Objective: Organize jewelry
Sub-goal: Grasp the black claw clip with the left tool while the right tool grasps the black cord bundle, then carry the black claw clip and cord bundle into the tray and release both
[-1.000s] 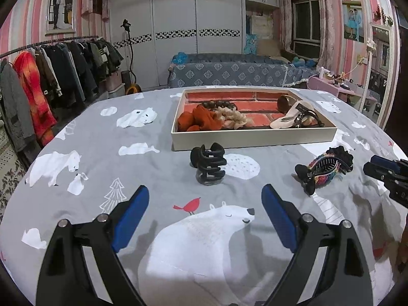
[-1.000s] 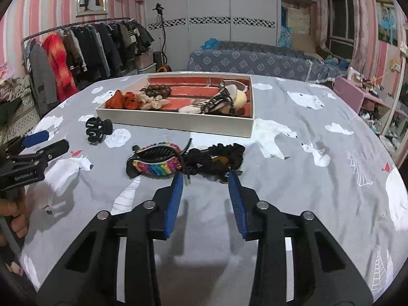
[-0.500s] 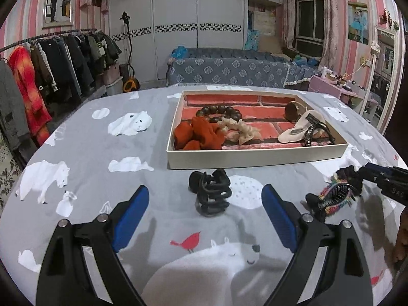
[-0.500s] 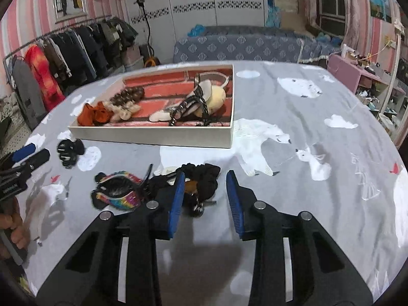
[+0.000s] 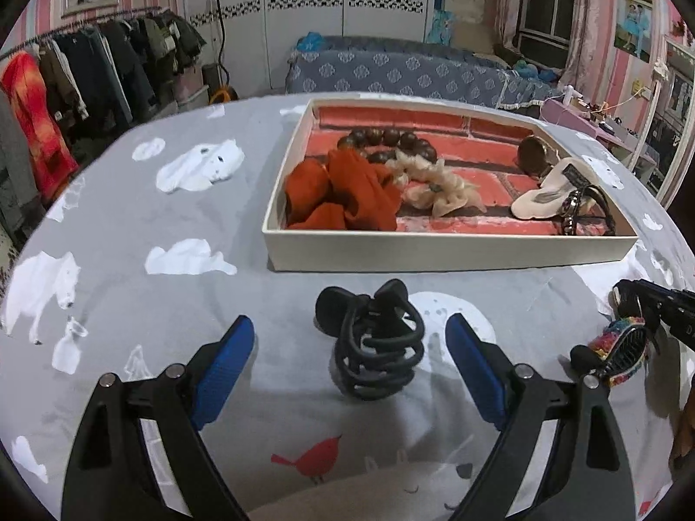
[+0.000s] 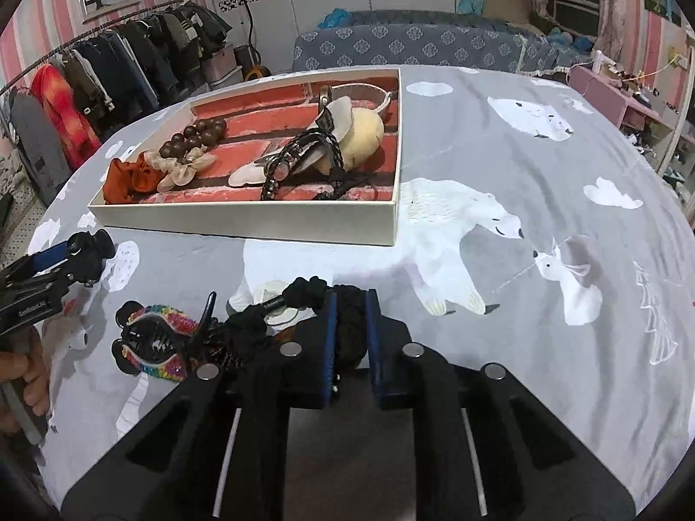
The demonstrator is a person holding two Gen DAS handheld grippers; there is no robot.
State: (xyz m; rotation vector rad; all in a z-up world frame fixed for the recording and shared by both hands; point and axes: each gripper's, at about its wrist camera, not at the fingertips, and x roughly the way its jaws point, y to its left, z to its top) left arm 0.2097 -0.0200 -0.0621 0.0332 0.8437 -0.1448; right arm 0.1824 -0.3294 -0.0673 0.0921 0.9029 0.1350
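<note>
A black claw hair clip (image 5: 373, 343) stands on the grey bear-print cloth, between the open fingers of my left gripper (image 5: 349, 360). My right gripper (image 6: 349, 338) is shut on a black scrunchie (image 6: 347, 325) lying on the cloth. A rainbow-striped hair clip (image 6: 160, 338) lies just left of the scrunchie; it also shows in the left wrist view (image 5: 621, 351). Beyond them stands the white tray (image 5: 434, 252) with a red brick-pattern lining; it holds an orange scrunchie (image 5: 343, 195), a cream scrunchie (image 5: 434, 182), a brown bead bracelet (image 5: 386, 143) and dark bracelets (image 6: 299, 160).
The tray (image 6: 260, 221) stands at mid table in the right wrist view. The left gripper (image 6: 52, 269) shows at that view's left edge. A clothes rack (image 5: 65, 87) stands far left and a bed (image 5: 391, 69) behind the table.
My left gripper moved forward until the black claw clip sits between its open fingers. My right gripper moved forward and closed on the black scrunchie.
</note>
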